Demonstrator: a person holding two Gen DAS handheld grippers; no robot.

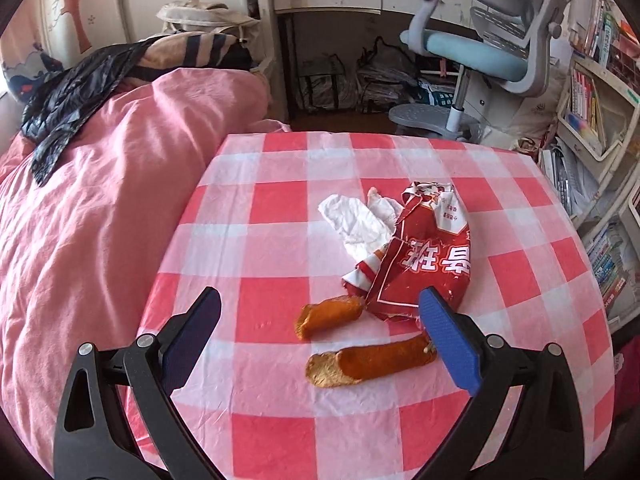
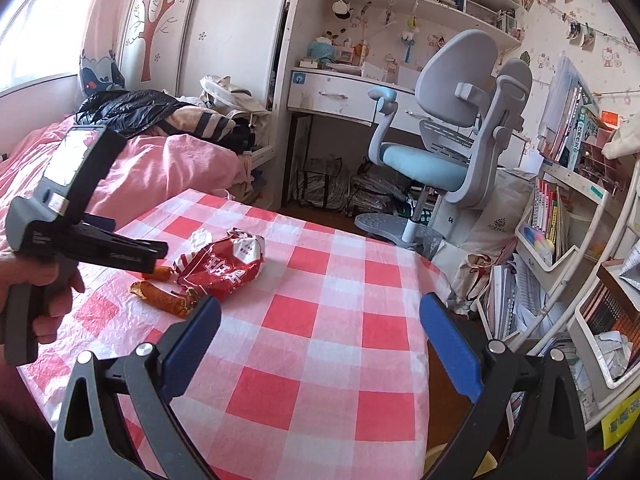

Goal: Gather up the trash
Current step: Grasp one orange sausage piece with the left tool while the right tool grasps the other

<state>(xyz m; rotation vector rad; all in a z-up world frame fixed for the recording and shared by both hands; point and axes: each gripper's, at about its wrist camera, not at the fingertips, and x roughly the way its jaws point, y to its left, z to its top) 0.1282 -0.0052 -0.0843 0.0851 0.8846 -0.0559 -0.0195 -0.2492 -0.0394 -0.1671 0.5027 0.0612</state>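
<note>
Left gripper (image 1: 320,312) spread wide, empty, low in frame over two orange peel pieces (image 1: 370,362). Just beyond, at centre, red snack wrapper (image 1: 420,264) touching crumpled white tissue (image 1: 356,220) on checked tablecloth (image 1: 280,200). Right gripper (image 2: 320,320) likewise spread, empty, above cloth.

Your left tool (image 2: 160,258) covers part of the far peel (image 2: 160,273) in the right view. The tissue (image 1: 356,222) runs under the wrapper (image 1: 424,264). The near peel (image 1: 368,362) ends behind a pad, perhaps touching it.
</note>
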